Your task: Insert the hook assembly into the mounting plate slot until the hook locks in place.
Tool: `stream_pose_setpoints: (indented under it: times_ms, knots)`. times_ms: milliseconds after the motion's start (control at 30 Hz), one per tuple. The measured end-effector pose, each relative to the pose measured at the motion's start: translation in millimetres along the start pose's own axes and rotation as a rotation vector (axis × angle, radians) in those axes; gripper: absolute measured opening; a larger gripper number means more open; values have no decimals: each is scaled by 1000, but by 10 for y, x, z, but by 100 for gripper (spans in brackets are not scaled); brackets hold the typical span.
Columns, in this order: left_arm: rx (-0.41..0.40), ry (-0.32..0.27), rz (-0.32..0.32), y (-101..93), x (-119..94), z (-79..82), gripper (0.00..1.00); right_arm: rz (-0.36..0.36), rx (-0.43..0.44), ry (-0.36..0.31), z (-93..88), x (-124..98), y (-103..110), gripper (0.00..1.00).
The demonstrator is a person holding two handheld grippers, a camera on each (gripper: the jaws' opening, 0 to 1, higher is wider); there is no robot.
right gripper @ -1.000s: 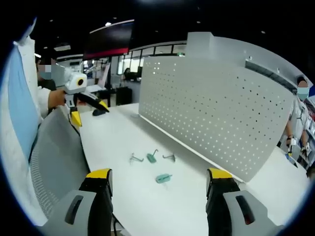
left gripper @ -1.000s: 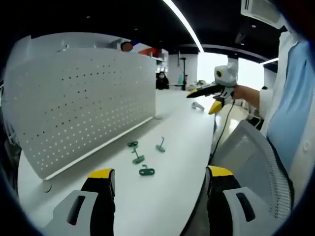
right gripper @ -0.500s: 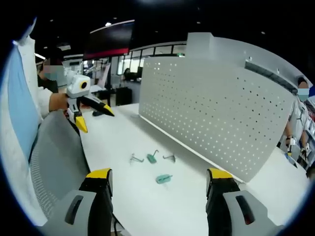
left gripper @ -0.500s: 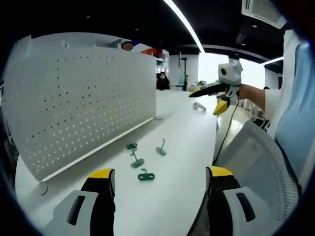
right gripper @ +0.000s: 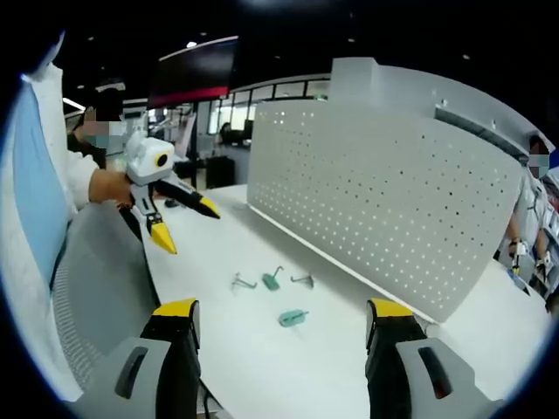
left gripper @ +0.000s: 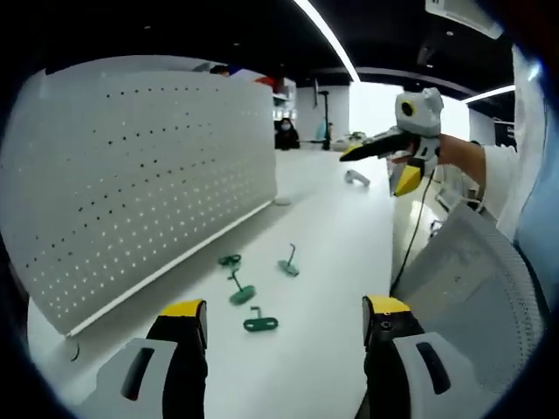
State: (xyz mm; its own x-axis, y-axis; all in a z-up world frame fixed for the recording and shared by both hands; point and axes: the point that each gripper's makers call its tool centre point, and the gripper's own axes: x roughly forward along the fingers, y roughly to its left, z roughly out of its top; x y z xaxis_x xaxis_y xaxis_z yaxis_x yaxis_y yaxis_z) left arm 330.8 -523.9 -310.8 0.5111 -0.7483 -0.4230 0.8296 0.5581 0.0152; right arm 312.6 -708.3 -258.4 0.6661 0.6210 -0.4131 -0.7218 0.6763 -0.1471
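White office desk with a perforated mounting plate standing along it, four small hooks lying loose in front.

Across the white table (left gripper: 332,227), the mounting plate (left gripper: 131,175) stands upright from about 9 to 11 o'clock in the left gripper view, and from 12 to 3 o'clock in the right gripper view (right gripper: 384,201). Near its foot lie a green hook assembly (left gripper: 260,323), a second green hook (left gripper: 240,292), a third green hook (left gripper: 288,264) and a dark hook (left gripper: 229,259), all apart from the plate. In the right gripper view the hook assembly (right gripper: 293,318) sits just past centre. Left gripper (right gripper: 185,225) hangs at 10 o'clock over the table, jaws spread, holding nothing. Right gripper (left gripper: 380,166) hovers at 1 o'clock, jaws spread and empty. A grey mesh chair back (left gripper: 472,288) rises at 4 o'clock.
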Motion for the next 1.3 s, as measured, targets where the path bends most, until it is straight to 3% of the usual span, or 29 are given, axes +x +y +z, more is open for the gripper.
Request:
stream_pose_setpoints:
  times_ms: [133, 433, 667, 800, 1033, 1300]
  knots:
    - [-41, -25, 24, 90, 62, 20, 71, -4, 2, -4, 1, -5, -21, 79]
    - [-31, 53, 17, 130, 328, -238, 69, -3, 6, 5, -25, 26, -38, 79]
    - [-57, 73, 30, 220, 501, -369, 63, 2, 10, 16, -51, 54, -38, 78]
    - [-28, 104, 92, 309, 548, -502, 63, 2, 8, 20, -62, 59, -50, 78]
    - [6, 128, 66, 228, 630, -607, 59, 0, 6, 33, -84, 51, -52, 78]
    - [33, 163, 86, 234, 746, -721, 53, 7, 1, 35, -67, 48, -30, 78]
